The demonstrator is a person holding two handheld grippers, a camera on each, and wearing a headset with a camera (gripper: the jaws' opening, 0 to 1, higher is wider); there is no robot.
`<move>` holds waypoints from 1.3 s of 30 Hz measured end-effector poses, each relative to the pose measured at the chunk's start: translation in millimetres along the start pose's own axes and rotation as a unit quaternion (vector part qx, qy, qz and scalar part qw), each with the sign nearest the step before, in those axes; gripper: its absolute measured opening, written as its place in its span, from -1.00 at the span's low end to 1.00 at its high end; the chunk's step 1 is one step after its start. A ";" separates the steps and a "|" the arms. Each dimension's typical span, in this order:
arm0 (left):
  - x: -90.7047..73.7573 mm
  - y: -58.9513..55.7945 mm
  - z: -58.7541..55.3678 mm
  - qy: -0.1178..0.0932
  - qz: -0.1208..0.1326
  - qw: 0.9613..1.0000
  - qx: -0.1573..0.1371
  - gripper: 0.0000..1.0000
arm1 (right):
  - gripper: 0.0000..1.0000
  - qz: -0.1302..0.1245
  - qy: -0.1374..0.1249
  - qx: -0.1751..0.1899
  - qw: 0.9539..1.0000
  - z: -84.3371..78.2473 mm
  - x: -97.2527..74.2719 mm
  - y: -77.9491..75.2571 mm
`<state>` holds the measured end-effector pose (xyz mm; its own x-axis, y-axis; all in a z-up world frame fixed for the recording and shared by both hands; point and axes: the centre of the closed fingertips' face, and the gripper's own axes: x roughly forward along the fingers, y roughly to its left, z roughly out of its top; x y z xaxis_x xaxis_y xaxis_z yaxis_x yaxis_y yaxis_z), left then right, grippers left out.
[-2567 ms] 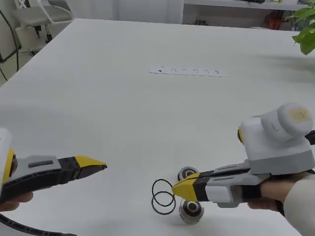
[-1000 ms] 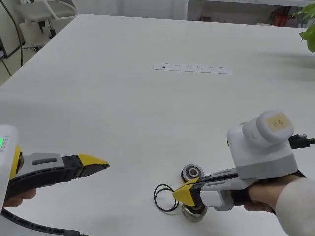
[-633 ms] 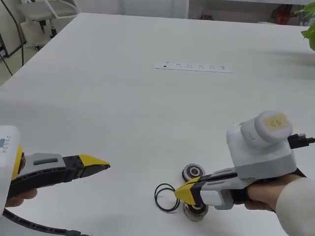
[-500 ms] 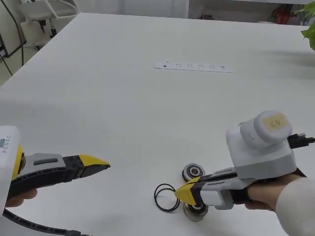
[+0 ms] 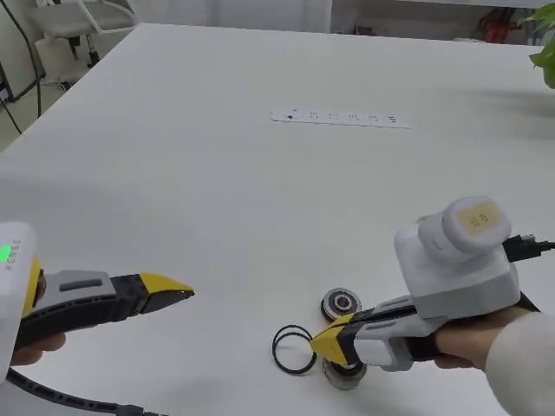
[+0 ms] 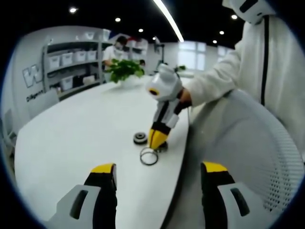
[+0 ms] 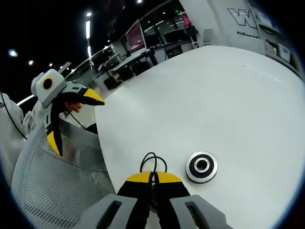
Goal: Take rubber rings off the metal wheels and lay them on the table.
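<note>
Item 1, table: white and broad. I have wide bare surface ahead, out to the power strip lying flat across the far middle. In the left gripper view the near edge curves close beside the work, and a mesh chair stands just off that edge.

Item 2, rubber rings: two thin black loops, overlapped, lying on the table near its near edge. They are between my two grippers and much closer to the right one.

Item 3, metal wheel: lies flat on its face just beyond the rings and apart from them, showing a dark hub and no gripper on it.

Item 4, second wheel: sits just beside the rings, partly hidden under the right jaws. I cannot tell whether it touches them.

Item 5, right gripper: yellow tips pressed together at the rings' near side. In its own view a black strand runs into the seam between the tips, so I read it as pinching the rings. Which loop it has, I cannot tell.

Item 6, left gripper: jaws spread wide with nothing between them, held above the table well to the left of the rings and pointing toward them, with bare surface in between.
</note>
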<state>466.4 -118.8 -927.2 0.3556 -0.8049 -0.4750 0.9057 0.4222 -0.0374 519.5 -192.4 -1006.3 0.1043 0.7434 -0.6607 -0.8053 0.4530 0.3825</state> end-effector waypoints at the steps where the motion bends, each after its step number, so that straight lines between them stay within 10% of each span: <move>1: 0.0 0.1 0.1 0.000 0.000 1.000 -0.001 0.46 | -1.00 -0.002 0.002 -0.004 1.000 -0.3 0.0 -0.3; 29: 0.5 0.6 0.1 0.001 0.001 1.000 0.001 0.45 | -0.68 -0.026 0.026 -0.077 0.996 -4.1 1.2 -3.7; 39: -0.7 1.7 9.0 -0.008 0.002 1.000 0.005 0.46 | -0.65 -0.034 -0.037 -0.071 0.996 20.1 -14.4 -11.6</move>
<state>469.7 -121.3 -919.0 0.3635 -0.8091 -0.4617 0.9064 0.4217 -0.0255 539.0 -198.5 -988.2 0.1995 0.7496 -0.6311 -0.8688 0.4332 0.2399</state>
